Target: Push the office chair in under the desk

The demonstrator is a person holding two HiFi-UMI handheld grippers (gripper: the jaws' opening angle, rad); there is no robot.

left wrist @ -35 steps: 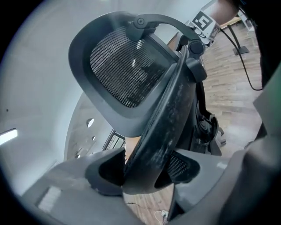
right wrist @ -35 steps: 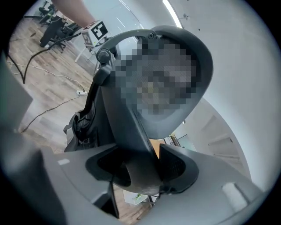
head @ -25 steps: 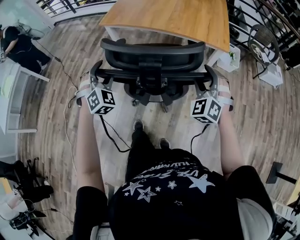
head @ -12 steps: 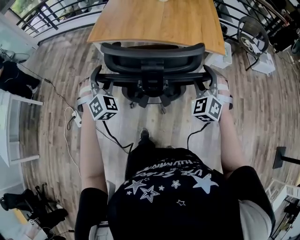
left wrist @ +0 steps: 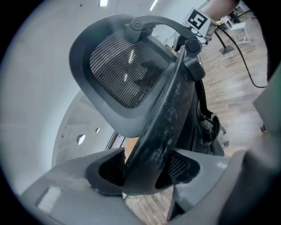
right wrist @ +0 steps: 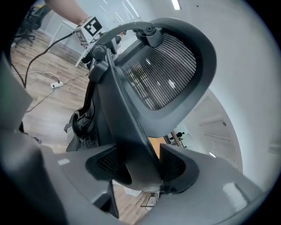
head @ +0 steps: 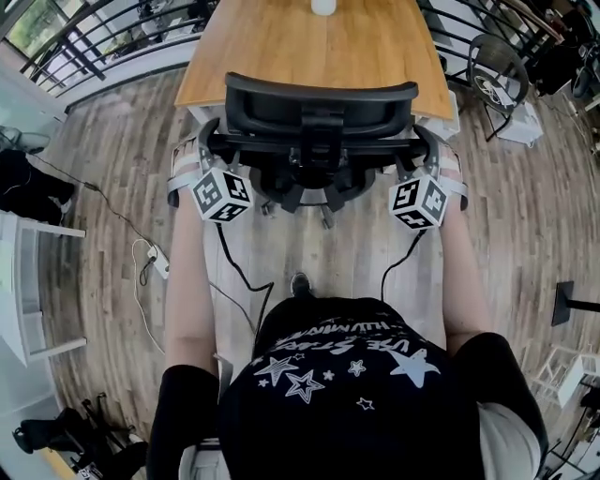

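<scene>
A black office chair (head: 319, 112) stands with its back toward me, its front tucked under the near edge of the wooden desk (head: 309, 47). My left gripper (head: 204, 150) is shut on the left edge of the chair's back frame (left wrist: 164, 114). My right gripper (head: 429, 150) is shut on the right edge of the back frame (right wrist: 127, 127). In the left gripper view the frame fills the gap of the left gripper (left wrist: 147, 169). In the right gripper view the frame sits between the pads of the right gripper (right wrist: 140, 169). The mesh headrest (left wrist: 120, 72) rises above the frame.
A white round object (head: 323, 6) sits at the desk's far end. A cable and power strip (head: 155, 262) lie on the wooden floor at left. A railing (head: 84, 37) runs at upper left, another chair (head: 497, 66) stands at upper right, and a white table (head: 23, 281) is at far left.
The chair and both grippers have moved forward toward the desk, and more of the desk top now shows beyond the chair. Both grips stay as they were.
</scene>
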